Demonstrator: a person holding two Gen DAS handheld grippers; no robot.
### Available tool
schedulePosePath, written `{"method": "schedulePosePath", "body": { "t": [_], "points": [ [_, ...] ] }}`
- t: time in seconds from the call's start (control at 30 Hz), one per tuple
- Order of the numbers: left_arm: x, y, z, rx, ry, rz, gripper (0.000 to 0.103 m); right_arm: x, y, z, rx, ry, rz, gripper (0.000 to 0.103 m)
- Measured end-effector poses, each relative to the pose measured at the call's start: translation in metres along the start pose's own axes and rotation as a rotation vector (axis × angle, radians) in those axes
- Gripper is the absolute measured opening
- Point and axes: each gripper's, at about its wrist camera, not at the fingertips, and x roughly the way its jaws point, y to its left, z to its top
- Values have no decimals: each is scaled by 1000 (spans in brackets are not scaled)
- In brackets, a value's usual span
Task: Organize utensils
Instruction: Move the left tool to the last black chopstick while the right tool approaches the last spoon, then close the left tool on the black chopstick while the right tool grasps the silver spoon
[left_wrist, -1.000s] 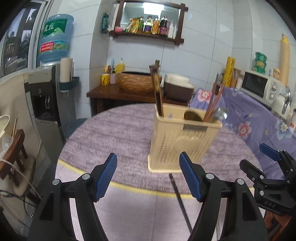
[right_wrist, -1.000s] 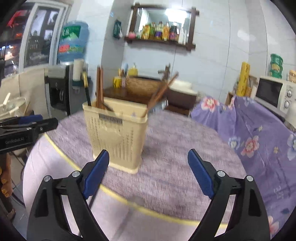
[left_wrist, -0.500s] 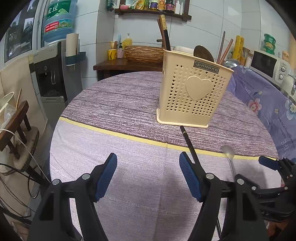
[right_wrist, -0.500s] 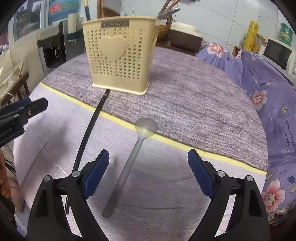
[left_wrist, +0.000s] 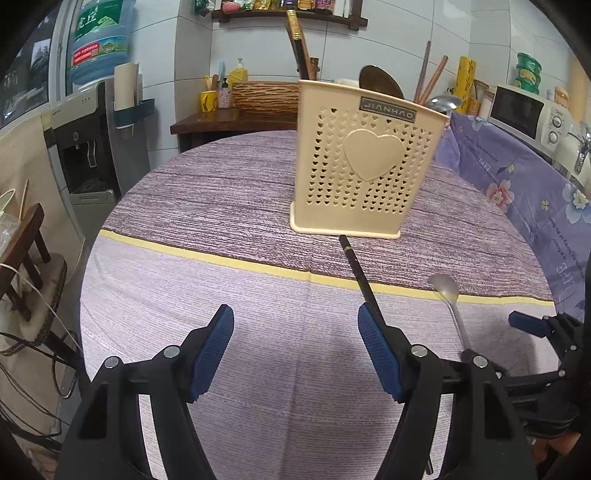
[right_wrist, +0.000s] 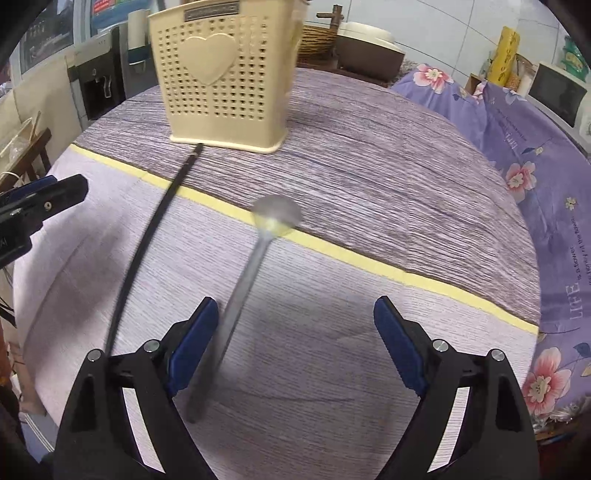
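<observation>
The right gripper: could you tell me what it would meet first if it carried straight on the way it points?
Probably the metal spoon: its handle lies just inside the left finger of the open right gripper, on the tablecloth. Depth is hard to judge.

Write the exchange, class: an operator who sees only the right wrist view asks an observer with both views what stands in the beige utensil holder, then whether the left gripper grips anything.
Operator: My view cuts off the top of the utensil holder. What stands in it?
Observer: The left wrist view shows a gold-banded chopstick, brown chopsticks, a dark wooden spoon and a metal spoon.
Operator: I see only one tip of the left gripper. Does it grip anything?
Observer: No. It is open, with bare tablecloth between its pads; the loose black chopstick passes under its finger on the picture's right.
</observation>
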Motion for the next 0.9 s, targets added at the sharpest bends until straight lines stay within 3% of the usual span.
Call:
{"method": "schedulePosePath", "body": {
  "t": [0.13,0.3,0.43,0.73,0.9],
  "points": [
    [4,-7,0,9,18,-22,69,1,-17,-1,26,6,-17,85],
    [12,-16,3,27,44,-55,69,-1,-23,8,88,-56,93,85],
    [17,-18,6,30,56,-63,69,11,-15,24,78,-39,156,85],
    [19,-11,3,11,67,-55,69,40,-2,51,27,1,123,66],
    [24,-12,5,12,82,-63,68,45,2,64,19,9,126,48]
  ]
}}
